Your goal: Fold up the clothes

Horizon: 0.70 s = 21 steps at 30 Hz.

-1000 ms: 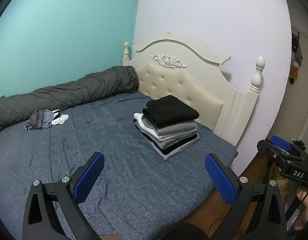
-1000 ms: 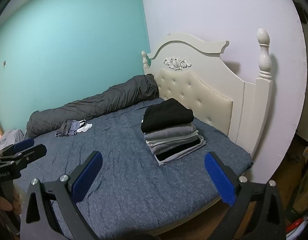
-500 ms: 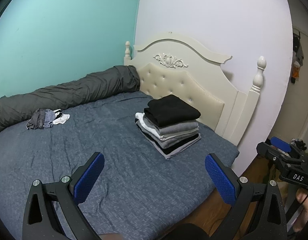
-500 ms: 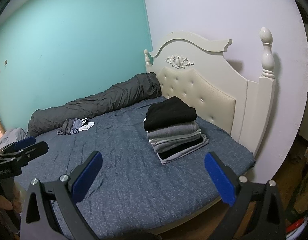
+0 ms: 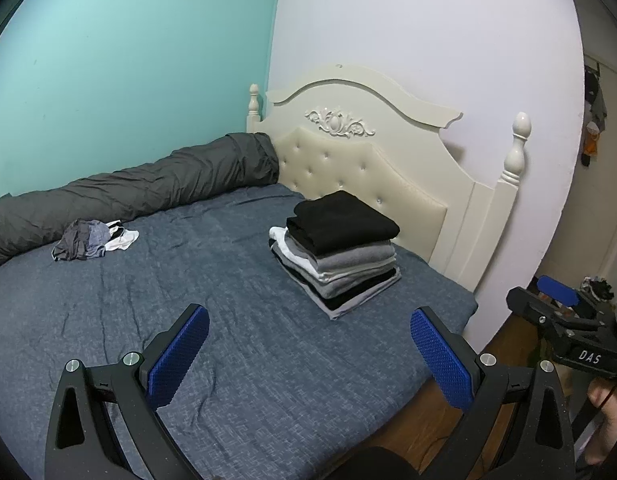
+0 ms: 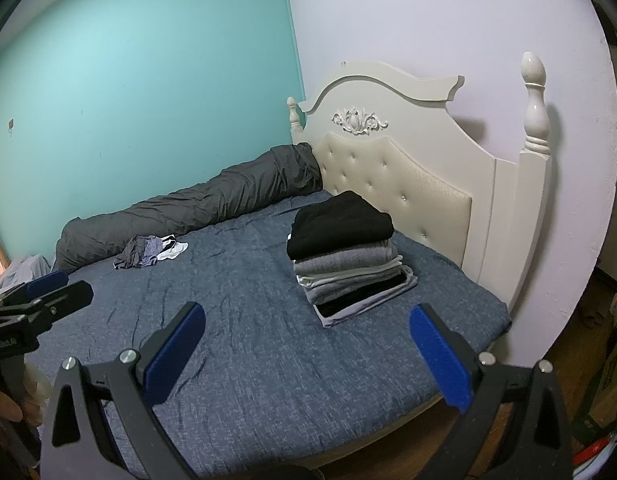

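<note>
You hold both grippers, left gripper (image 5: 308, 344) and right gripper (image 6: 308, 344), off the bed (image 5: 268, 380), jaws spread and empty. The folded stack (image 5: 340, 252) sits by the headboard; the crumpled clothes (image 5: 92, 238) across the bed likely come next.

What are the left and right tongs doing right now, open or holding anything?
Left tongs: open, holding nothing, above the bed.
Right tongs: open, holding nothing, also above the bed.

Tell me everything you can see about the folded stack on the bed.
The folded stack sits on the blue bedsheet just before the padded headboard, apparently not touching it. A thick black knit-looking garment tops grey, white and black layers, with a pale grey piece at the bottom. Edges are slightly uneven. Neither tongs touch it.
</note>
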Each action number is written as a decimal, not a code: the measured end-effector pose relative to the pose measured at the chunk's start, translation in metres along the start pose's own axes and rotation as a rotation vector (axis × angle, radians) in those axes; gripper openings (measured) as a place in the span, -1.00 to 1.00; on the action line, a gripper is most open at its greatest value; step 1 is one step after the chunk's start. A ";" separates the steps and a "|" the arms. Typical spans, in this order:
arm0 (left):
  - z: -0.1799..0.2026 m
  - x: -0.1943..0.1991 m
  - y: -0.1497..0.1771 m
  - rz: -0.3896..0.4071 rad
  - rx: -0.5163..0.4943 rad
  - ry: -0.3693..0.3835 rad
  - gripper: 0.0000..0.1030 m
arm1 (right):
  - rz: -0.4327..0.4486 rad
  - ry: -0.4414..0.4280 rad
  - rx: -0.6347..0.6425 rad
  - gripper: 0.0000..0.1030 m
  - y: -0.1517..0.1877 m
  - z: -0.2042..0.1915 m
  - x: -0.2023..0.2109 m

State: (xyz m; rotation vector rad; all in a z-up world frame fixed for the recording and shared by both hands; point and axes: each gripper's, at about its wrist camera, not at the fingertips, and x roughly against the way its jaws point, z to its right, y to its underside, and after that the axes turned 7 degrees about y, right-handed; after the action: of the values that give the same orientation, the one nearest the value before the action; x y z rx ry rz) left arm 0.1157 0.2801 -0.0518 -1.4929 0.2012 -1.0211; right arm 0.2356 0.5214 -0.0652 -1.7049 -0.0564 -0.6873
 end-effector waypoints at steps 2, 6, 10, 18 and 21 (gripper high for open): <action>0.001 0.000 0.000 0.003 -0.003 0.002 0.99 | 0.000 -0.001 0.000 0.99 0.000 0.000 0.000; 0.000 0.002 0.000 0.011 0.001 0.000 0.99 | -0.003 -0.003 0.000 0.99 0.001 -0.001 0.000; -0.001 0.002 0.000 0.013 0.002 -0.001 0.99 | -0.002 -0.005 0.002 0.99 0.001 -0.001 0.000; -0.002 0.003 0.000 0.017 -0.001 -0.006 0.99 | -0.001 -0.005 0.003 0.99 0.001 -0.001 0.000; -0.003 0.003 0.000 0.015 0.002 -0.007 0.99 | 0.000 -0.002 0.004 0.99 0.001 -0.002 0.000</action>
State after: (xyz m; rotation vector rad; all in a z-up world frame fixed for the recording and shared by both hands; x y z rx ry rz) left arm 0.1157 0.2761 -0.0511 -1.4907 0.2060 -1.0030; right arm 0.2355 0.5194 -0.0656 -1.7020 -0.0590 -0.6845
